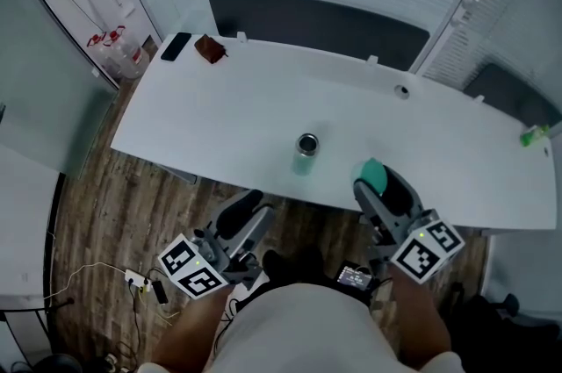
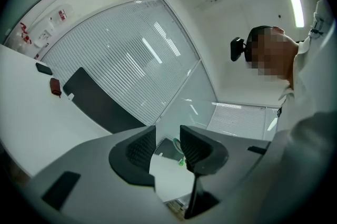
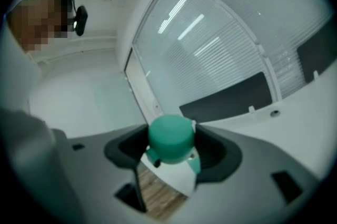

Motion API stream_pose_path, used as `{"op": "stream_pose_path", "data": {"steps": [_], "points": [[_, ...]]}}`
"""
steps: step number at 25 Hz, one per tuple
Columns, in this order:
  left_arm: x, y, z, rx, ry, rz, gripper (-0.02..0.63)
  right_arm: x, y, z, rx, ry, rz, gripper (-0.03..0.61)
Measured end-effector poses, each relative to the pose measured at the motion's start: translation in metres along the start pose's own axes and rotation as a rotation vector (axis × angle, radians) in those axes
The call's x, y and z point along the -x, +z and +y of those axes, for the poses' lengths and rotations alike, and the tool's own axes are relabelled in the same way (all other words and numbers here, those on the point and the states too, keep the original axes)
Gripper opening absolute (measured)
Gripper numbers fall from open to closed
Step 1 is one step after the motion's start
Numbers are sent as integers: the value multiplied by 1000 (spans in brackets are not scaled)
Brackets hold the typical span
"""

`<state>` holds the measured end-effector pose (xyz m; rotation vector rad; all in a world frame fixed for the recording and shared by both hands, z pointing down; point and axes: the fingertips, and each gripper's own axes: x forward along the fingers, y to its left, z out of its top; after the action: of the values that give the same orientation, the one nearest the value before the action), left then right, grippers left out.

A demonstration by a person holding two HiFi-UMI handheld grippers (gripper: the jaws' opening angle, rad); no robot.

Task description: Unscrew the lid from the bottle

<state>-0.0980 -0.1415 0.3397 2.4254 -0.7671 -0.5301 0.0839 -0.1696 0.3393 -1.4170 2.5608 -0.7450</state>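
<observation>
The teal lid (image 3: 169,138) is off the bottle (image 1: 306,150) and clamped in the right tongs (image 1: 379,187). The bottle stands upright and open-mouthed near the counter's (image 1: 219,99) front edge, ahead and to their left. The left tongs (image 2: 167,150) are half-open and empty.

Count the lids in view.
1: the green lid, clamped in the right gripper near the front edge of the table, off the open bottle. No other shows; some could be hidden.

Left gripper (image 1: 253,204), right gripper (image 1: 375,180): grey, black-white marker cubes (image 1: 191,268).
</observation>
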Motion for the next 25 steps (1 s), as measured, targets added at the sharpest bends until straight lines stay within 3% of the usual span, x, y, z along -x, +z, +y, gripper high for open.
{"op": "stream_pose_path", "data": {"steps": [16, 25], "points": [[37, -19, 2, 78, 1, 51, 152, -1, -42, 17, -66, -36, 52, 288], [61, -26, 8, 105, -28, 88, 152, 8, -55, 25, -85, -83, 28, 288]]}}
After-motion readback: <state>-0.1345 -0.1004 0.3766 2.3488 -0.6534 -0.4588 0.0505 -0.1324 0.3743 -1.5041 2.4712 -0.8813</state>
